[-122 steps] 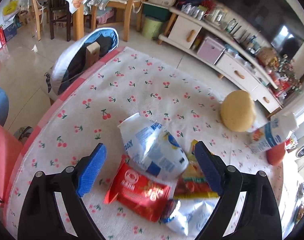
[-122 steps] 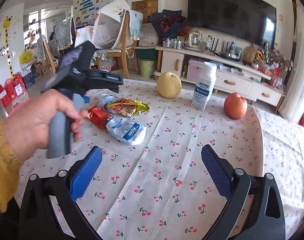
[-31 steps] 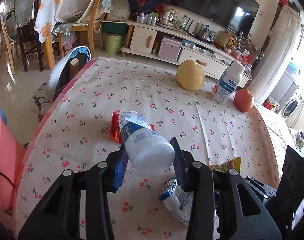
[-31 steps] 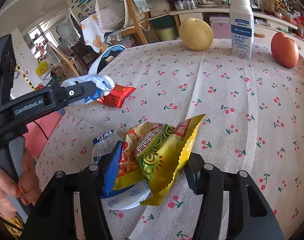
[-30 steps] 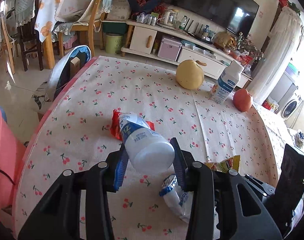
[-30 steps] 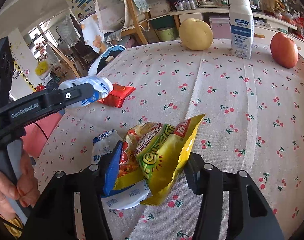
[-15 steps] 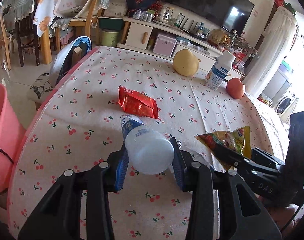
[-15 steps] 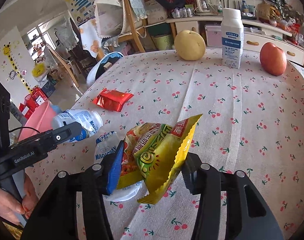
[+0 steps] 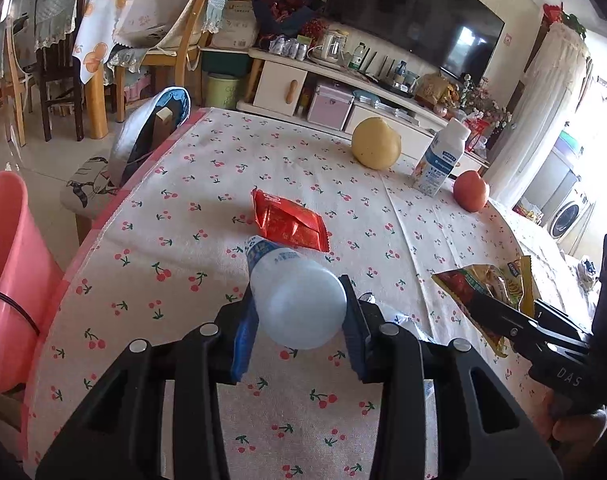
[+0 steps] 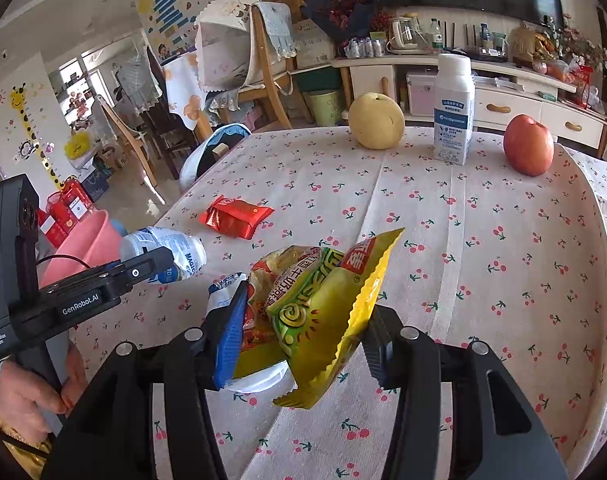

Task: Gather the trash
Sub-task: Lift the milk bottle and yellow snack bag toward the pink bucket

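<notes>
The pink bin [image 9: 7, 264] stands off the table's [image 9: 231, 152] left edge, so both loads likely go there next — carry them well past the edge before letting go. The left hand-held gripper [image 9: 299, 312] is clamped on the crushed plastic bottle [image 9: 295, 304], the right hand-held gripper [image 10: 303, 336] on the yellow snack bag [image 10: 323, 308] — both above the near part. The red wrapper [image 9: 289, 226] lies mid-table, the white pouch [image 10: 223, 292] under the bag.

- I see white plastic bottle [image 9: 297, 308] clamped in left gripper [image 9: 299, 330], base toward camera.
- Yellow-green snack bag [image 10: 323, 312] pinched in right gripper [image 10: 303, 344], crumpled.
- Red wrapper [image 9: 289, 226] flat on cloth, 12 o'clock of bottle.
</notes>
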Tool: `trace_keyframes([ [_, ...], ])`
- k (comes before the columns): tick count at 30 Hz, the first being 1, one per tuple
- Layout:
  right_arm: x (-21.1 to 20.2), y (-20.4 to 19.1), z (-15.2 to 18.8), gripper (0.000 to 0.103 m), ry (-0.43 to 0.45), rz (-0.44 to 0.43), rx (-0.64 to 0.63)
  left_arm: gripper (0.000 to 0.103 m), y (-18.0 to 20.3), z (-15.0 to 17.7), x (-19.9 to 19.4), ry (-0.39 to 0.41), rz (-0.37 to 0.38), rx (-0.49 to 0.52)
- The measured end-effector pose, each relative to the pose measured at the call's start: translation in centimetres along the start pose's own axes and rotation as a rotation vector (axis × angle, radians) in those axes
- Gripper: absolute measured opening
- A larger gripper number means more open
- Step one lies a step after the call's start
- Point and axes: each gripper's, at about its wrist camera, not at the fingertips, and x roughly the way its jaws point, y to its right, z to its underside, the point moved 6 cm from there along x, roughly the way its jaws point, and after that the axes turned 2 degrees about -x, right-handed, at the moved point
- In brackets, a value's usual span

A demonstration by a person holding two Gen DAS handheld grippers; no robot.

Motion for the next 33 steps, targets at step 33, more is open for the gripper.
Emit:
trace_keyframes([
  [33,-1.2,-7.6,-2.4,0.051,0.055,-0.096,-0.025,0.039,-5.6,-4.6,-7.4,0.183,0.144,-0.195],
])
